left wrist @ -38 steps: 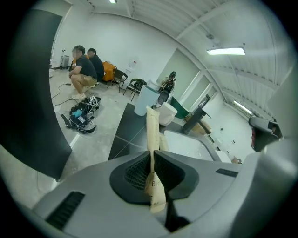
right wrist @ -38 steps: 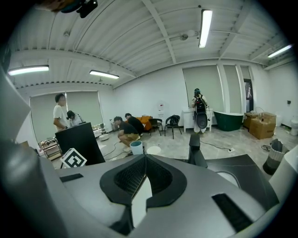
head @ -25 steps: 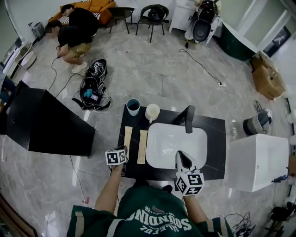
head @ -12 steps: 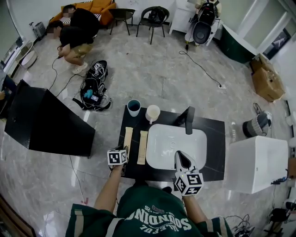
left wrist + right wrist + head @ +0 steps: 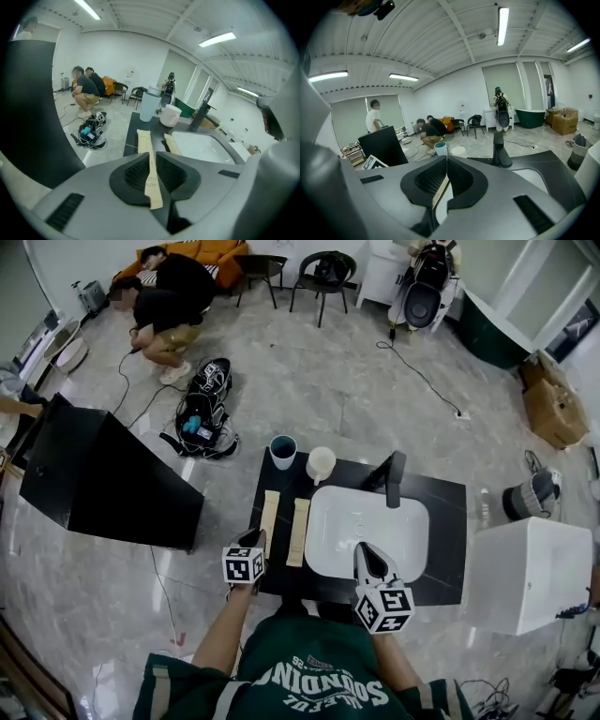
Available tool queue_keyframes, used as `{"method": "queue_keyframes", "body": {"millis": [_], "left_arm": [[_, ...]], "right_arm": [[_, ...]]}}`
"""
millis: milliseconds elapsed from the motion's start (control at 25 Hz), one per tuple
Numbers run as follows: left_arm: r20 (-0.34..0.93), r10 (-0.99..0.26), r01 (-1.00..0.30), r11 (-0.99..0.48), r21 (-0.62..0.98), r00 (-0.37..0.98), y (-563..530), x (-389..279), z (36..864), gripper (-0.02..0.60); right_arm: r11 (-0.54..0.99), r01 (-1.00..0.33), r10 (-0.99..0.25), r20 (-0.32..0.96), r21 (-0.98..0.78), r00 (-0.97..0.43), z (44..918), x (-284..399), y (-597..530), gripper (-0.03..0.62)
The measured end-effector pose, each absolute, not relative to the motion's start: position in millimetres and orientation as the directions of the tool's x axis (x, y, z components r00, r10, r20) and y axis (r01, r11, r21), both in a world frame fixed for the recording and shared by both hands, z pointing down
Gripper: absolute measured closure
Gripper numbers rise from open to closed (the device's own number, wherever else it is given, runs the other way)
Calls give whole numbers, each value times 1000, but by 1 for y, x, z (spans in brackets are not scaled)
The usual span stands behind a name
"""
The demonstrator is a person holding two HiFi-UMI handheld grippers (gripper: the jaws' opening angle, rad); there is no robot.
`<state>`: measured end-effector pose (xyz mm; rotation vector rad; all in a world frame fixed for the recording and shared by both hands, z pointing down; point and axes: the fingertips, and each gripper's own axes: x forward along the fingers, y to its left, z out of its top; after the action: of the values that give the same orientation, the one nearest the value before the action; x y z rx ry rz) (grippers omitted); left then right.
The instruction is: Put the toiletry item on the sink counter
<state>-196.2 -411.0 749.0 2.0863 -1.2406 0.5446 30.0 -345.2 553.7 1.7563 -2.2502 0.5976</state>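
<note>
The long tan paper toothbrush packet (image 5: pixel 270 512) lies flat on the black counter (image 5: pixel 441 521), at its left side. It points from near to far. Its near end sits between the jaws of the left gripper (image 5: pixel 258 540). The left gripper view shows the two jaws pressed close on that end, so the left gripper is holding the packet.

A second tan paper packet (image 5: pixel 300 531) lies just to the right of it, side by side and a little apart. No gripper touches that one. To the right of both is the white sink bowl (image 5: pixel 367 532), with the black tap (image 5: pixel 394 479) at its far edge.

At the far left corner of the counter stand a dark blue cup (image 5: pixel 282 452) and a white cup (image 5: pixel 321 465), close together.

The right gripper (image 5: pixel 361 550) hangs over the near edge of the sink bowl. Its jaws are closed together with nothing in them.

I think the job is almost done. The packet looks like it is already down on the counter. What is left is to open the left jaws and pull that gripper back without dragging the packet off the near edge.
</note>
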Motion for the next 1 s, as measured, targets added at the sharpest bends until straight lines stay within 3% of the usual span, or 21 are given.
{"method": "queue_keyframes", "body": {"millis": [120, 480, 1000], "left_arm": [[610, -607, -859, -394, 327, 510, -406, -181, 737, 571], [511, -626, -807, -479, 345, 589, -406, -142, 690, 571], [469, -622, -777, -538, 325, 627, -407, -126, 659, 571]], "right_arm": [[209, -961, -873, 409, -180, -267, 553, 31, -345, 553], [226, -957, -874, 396, -183, -282, 547, 38, -358, 553], [210, -959, -873, 405, -188, -271, 552, 41, -353, 553]]}}
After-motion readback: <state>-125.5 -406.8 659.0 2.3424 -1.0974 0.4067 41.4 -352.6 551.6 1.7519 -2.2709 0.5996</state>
